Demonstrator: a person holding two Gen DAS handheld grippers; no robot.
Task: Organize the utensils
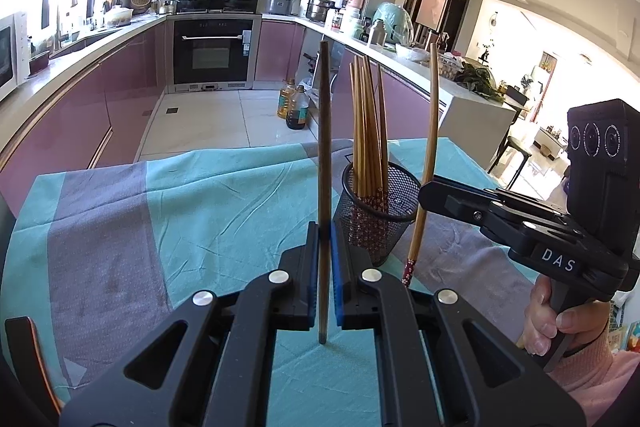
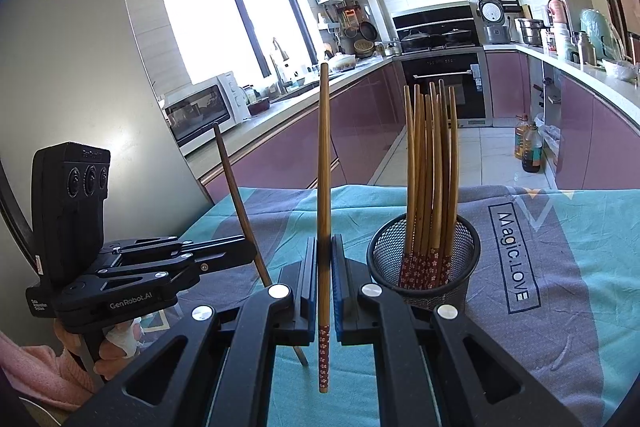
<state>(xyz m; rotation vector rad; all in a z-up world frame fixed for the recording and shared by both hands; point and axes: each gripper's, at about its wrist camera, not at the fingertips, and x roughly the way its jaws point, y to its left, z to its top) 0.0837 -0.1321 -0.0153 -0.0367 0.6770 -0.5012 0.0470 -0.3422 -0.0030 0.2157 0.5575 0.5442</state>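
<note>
My left gripper (image 1: 325, 239) is shut on a dark brown chopstick (image 1: 324, 155) and holds it upright above the cloth. My right gripper (image 2: 325, 251) is shut on a light bamboo chopstick (image 2: 324, 167) with a red flowered end, also upright. A black mesh cup (image 1: 378, 207) holds several matching bamboo chopsticks (image 1: 368, 131); it stands just right of the left gripper and also shows in the right wrist view (image 2: 424, 259). The right gripper (image 1: 430, 195) shows in the left wrist view beside the cup. The left gripper (image 2: 244, 251) shows at the left of the right wrist view.
A teal and grey cloth (image 1: 200, 211) covers the table. Its far edge drops to the kitchen floor, where two oil bottles (image 1: 294, 105) stand. Purple cabinets and an oven (image 1: 212, 51) line the far walls. A grey fridge (image 2: 80, 87) stands at the left.
</note>
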